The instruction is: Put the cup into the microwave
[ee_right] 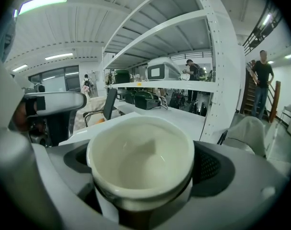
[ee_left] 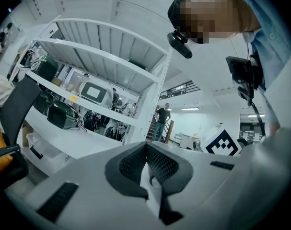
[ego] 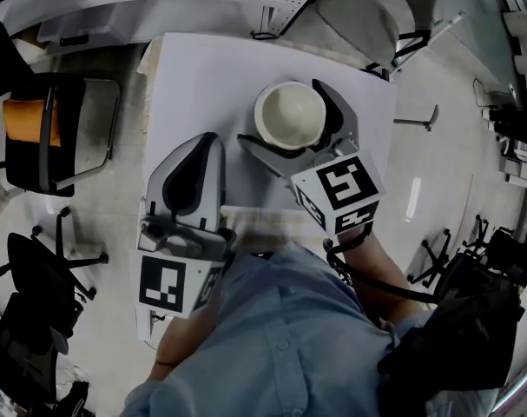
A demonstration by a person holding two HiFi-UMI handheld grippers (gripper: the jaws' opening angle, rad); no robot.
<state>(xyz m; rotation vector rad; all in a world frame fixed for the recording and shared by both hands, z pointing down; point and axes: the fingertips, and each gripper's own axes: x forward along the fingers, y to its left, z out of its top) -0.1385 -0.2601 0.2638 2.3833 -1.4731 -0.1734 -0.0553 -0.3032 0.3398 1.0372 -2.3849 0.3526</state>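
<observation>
Cream cup (ee_right: 140, 159) in right gripper (ee_right: 141, 176)

my grippers: two; left gripper (ego: 209, 142), right gripper (ego: 283, 115)
marker cubes: two; one per gripper (ego: 171, 285), (ego: 337, 194)
cup (ego: 291, 109): one; between my right jaws
white table (ego: 202, 72): one
office chairs: three that I can make out; orange-cushioned chair (ego: 36, 127), black chair (ego: 33, 276), grey chair (ego: 376, 7)
shelving rack (ee_right: 222, 80): one
microwave (ee_right: 159, 71): one, on the rack
people in the background: three; one by the stairs (ee_right: 261, 78), one at the rack (ee_right: 190, 67), one far off (ee_right: 86, 84)
</observation>
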